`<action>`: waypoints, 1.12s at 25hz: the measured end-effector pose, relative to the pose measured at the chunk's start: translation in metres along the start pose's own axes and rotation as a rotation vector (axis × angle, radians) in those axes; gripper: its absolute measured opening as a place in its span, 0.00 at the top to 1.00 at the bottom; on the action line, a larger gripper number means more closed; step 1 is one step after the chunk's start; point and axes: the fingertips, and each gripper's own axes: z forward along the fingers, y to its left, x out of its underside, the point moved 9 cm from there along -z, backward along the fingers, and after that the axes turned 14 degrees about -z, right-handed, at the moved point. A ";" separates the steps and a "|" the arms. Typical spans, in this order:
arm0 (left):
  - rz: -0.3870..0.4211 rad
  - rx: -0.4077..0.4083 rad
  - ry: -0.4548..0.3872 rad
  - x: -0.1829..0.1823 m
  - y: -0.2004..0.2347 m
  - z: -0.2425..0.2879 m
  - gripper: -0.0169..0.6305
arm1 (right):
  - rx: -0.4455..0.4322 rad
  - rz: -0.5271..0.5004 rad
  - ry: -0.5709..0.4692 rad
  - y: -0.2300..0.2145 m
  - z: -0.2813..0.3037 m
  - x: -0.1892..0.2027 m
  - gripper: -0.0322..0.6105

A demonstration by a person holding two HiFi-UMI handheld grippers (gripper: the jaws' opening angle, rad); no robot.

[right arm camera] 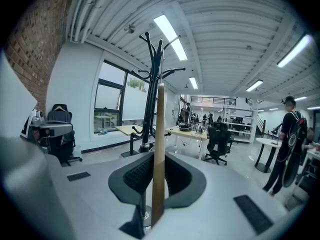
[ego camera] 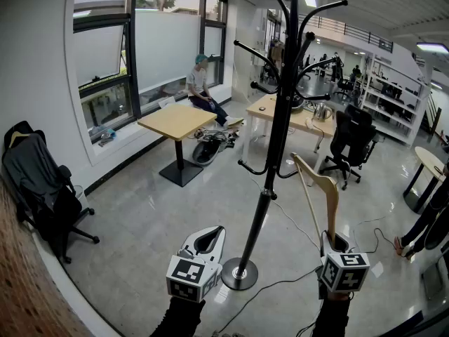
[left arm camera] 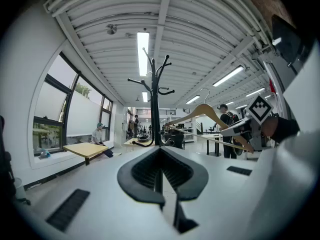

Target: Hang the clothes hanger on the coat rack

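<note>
A tall black coat rack (ego camera: 279, 125) stands on a round base (ego camera: 240, 274) in the middle of the floor, its curved hooks spreading at the top. My right gripper (ego camera: 336, 243) is shut on a wooden clothes hanger (ego camera: 317, 185) to the right of the pole, with the hanger rising toward the lower hooks. In the right gripper view the hanger (right arm camera: 159, 149) runs upright between the jaws, and the rack (right arm camera: 149, 96) is just behind it. My left gripper (ego camera: 209, 239) is shut and holds nothing, left of the base. The left gripper view shows the rack (left arm camera: 154, 111) ahead and the hanger (left arm camera: 202, 112) to the right.
A yellow table (ego camera: 177, 121) and a seated person (ego camera: 203, 92) are by the window. One black office chair (ego camera: 43, 188) stands at the left wall, another (ego camera: 352, 141) at a desk behind the rack. Cables (ego camera: 287, 220) cross the floor. A person's legs (ego camera: 425, 225) show at the right edge.
</note>
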 end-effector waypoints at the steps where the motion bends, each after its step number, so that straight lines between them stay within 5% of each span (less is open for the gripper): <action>1: 0.001 -0.001 0.000 0.000 0.004 0.000 0.96 | -0.001 -0.003 0.000 0.002 0.002 0.000 0.86; 15: -0.014 0.005 0.022 0.003 0.033 0.020 0.96 | -0.006 -0.032 0.001 0.007 0.032 -0.036 0.86; 28: 0.056 0.036 -0.020 -0.037 0.037 0.090 0.96 | -0.021 -0.043 -0.043 -0.016 0.094 -0.070 0.86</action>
